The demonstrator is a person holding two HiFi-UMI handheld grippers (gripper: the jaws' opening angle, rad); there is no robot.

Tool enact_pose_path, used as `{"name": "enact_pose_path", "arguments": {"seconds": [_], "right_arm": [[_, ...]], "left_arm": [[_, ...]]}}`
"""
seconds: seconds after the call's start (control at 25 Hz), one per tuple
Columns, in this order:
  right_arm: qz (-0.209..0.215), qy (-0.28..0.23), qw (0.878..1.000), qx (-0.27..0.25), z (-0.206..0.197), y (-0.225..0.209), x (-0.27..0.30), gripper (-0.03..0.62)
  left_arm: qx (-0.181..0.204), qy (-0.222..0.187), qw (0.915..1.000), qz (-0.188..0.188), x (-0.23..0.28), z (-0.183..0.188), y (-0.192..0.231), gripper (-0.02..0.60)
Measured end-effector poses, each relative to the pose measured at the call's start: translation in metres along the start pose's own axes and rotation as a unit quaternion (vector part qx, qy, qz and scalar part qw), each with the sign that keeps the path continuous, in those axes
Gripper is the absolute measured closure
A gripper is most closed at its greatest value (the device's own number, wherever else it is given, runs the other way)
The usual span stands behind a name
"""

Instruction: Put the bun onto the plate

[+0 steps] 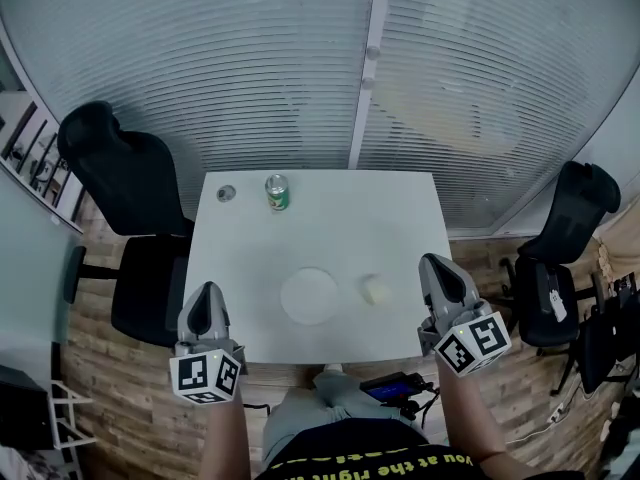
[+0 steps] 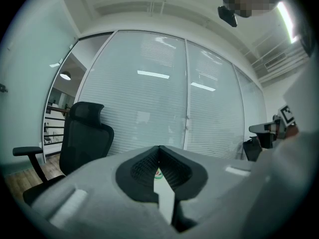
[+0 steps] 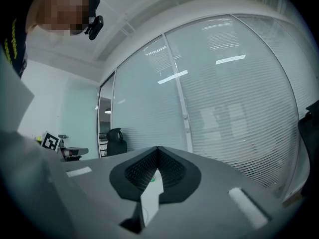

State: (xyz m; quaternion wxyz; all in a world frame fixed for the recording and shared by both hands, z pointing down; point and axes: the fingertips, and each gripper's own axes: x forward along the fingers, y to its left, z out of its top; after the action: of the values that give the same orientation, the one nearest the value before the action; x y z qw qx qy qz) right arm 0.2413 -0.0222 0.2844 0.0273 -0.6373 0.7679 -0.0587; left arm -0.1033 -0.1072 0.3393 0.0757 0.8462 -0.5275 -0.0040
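In the head view, a pale round bun (image 1: 376, 290) lies on the white table (image 1: 330, 228), just right of an empty white plate (image 1: 308, 295). My left gripper (image 1: 207, 293) hovers at the table's near left corner, left of the plate, shut and empty. At the near right edge, my right gripper (image 1: 436, 264) is a little right of the bun, also shut and holding nothing. In the left gripper view the left gripper (image 2: 159, 148) has its jaw tips meeting. The right gripper (image 3: 158, 149) looks the same in its own view. Both point level across the table.
A green can (image 1: 277, 192) and a small round grey object (image 1: 226, 194) stand at the table's far edge. A black office chair (image 1: 125, 198) stands to the left and another chair (image 1: 565, 258) to the right. Frosted glass walls rise behind the table.
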Motion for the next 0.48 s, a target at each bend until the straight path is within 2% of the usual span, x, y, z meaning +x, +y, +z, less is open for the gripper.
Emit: {"name": "enact_pose_path", "arguments": {"seconds": [0.48], "right_arm": [[-0.015, 0.019, 1.0, 0.009, -0.014, -0.008, 0.009, 0.589]], "left_arm": [[0.002, 0.011, 0.9999, -0.009, 0.017, -0.002, 0.004, 0.581]]}}
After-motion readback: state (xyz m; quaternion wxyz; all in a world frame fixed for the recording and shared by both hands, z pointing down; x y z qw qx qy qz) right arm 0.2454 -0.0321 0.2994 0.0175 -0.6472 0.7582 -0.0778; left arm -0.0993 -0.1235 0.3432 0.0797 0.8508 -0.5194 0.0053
